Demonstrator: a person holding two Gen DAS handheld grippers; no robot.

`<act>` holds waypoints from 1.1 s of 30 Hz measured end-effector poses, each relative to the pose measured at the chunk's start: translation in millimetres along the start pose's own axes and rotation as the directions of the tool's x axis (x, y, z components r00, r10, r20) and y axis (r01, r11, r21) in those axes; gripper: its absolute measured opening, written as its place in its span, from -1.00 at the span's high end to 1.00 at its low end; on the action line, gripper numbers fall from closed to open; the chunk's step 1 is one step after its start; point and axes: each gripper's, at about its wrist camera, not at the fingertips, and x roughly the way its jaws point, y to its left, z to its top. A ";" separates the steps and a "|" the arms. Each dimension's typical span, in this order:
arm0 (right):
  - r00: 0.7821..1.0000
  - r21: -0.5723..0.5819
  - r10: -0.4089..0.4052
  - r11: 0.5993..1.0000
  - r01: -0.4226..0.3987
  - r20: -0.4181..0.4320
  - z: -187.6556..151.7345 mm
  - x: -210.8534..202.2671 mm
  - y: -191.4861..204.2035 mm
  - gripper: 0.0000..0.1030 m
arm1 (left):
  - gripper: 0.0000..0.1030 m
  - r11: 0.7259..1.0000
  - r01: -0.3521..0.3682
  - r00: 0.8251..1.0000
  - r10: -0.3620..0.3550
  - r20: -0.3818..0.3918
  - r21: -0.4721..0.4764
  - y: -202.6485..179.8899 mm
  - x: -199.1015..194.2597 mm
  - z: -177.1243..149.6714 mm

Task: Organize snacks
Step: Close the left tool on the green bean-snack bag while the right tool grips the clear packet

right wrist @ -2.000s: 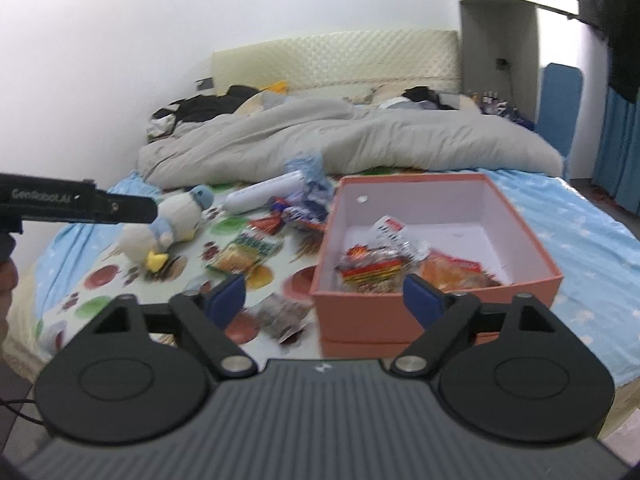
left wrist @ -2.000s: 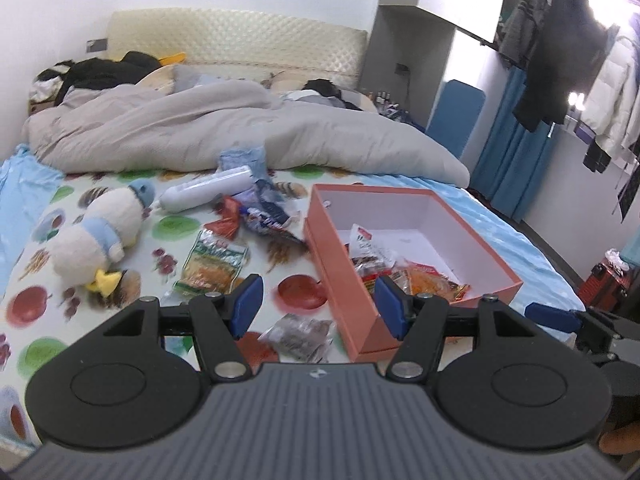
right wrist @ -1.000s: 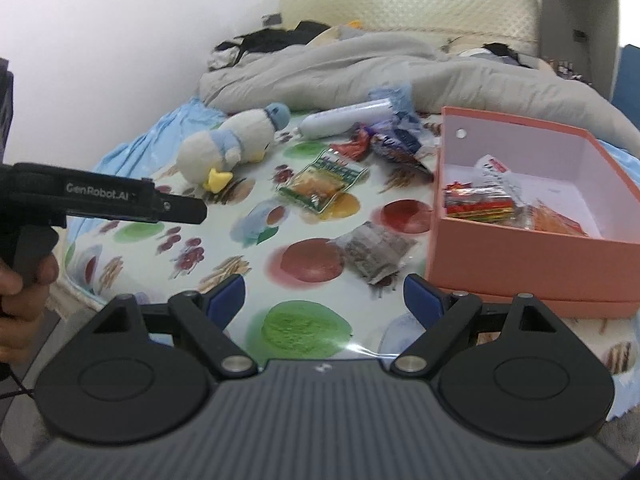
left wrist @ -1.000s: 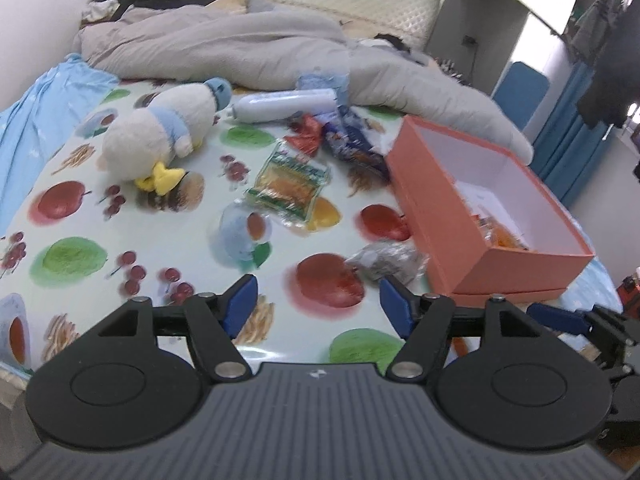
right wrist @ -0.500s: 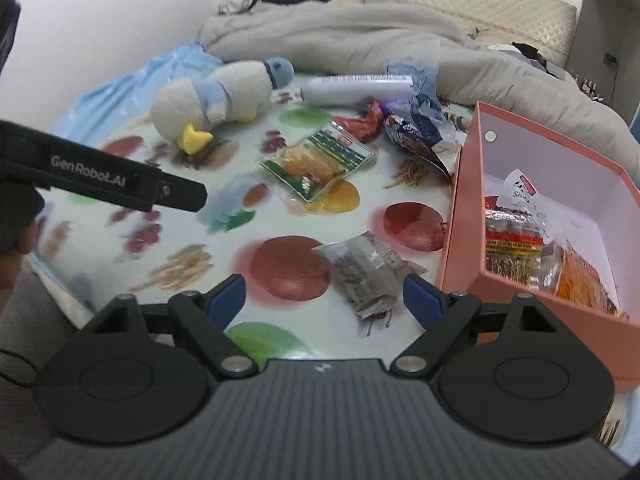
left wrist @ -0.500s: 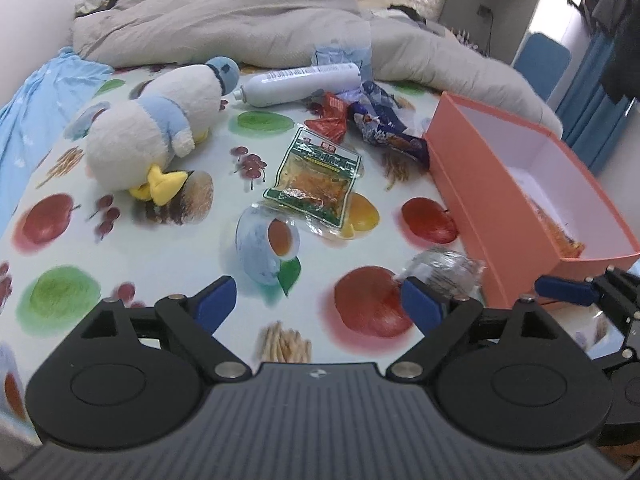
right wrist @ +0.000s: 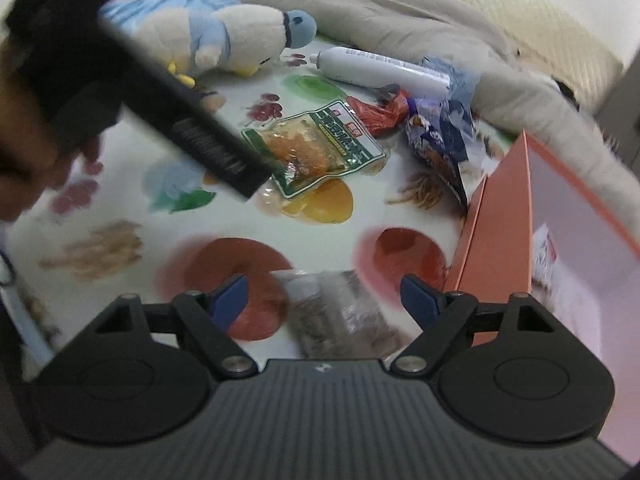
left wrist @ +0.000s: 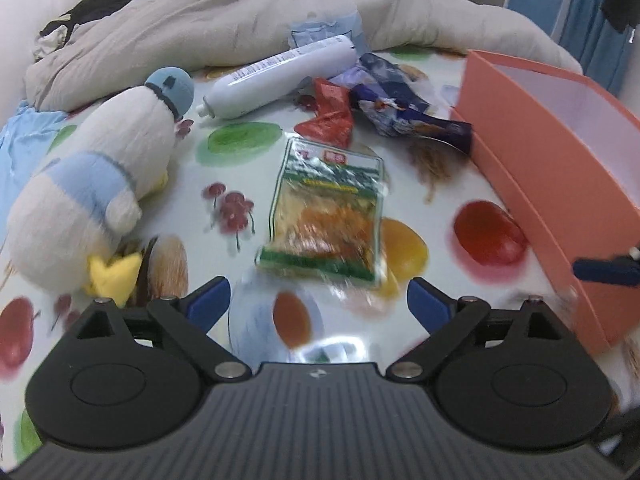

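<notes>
A green and orange snack packet lies on the fruit-print sheet just ahead of my left gripper. Its jaws are opening, with nothing between them. In the right wrist view the left gripper's black finger reaches to that packet's near corner. My right gripper hovers over a clear packet of dark snacks. Its jaws close slightly, pads apart from the packet. A red wrapper and a blue-purple packet lie beside the orange box.
A plush duck lies at the left, with a white tube behind it. A grey duvet is heaped at the back. The box holds a white-wrapped snack. A hand grips the left tool.
Both grippers have come down and forward over the bed. The left jaws have spread wider and now sit just short of the green packet; the right gripper now sits over the clear packet.
</notes>
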 end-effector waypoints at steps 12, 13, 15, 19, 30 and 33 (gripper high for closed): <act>0.999 -0.023 -0.007 1.000 0.005 -0.050 -7.7 28.8 0.3 -0.63 | -0.91 0.972 -0.025 0.999 0.033 -0.031 0.235 -15.7 69.5 23.5; 0.999 -0.024 -0.011 1.000 0.010 -0.048 -7.7 28.6 0.5 -0.63 | -0.91 0.968 -0.038 0.999 0.046 -0.025 0.248 -16.9 72.5 23.6; 0.999 -0.024 -0.012 1.000 0.011 -0.044 -8.2 28.4 0.5 -0.63 | -0.91 0.963 -0.097 0.995 0.095 0.017 0.252 -17.5 75.9 22.7; 0.999 -0.035 -0.001 0.999 -0.001 -0.044 -9.6 29.3 1.4 -0.63 | -0.91 0.969 -0.078 0.997 0.079 0.005 0.234 -12.5 83.2 25.0; 0.999 -0.062 0.012 0.998 -0.015 -0.052 -14.1 33.7 3.5 -0.54 | -0.75 0.990 0.011 1.000 -0.007 -0.027 0.142 -3.9 90.2 24.5; 0.999 -0.058 0.014 0.998 -0.017 -0.052 -13.2 33.7 2.8 -0.36 | -0.58 0.988 -0.012 1.000 0.014 -0.012 0.154 -9.1 84.6 22.4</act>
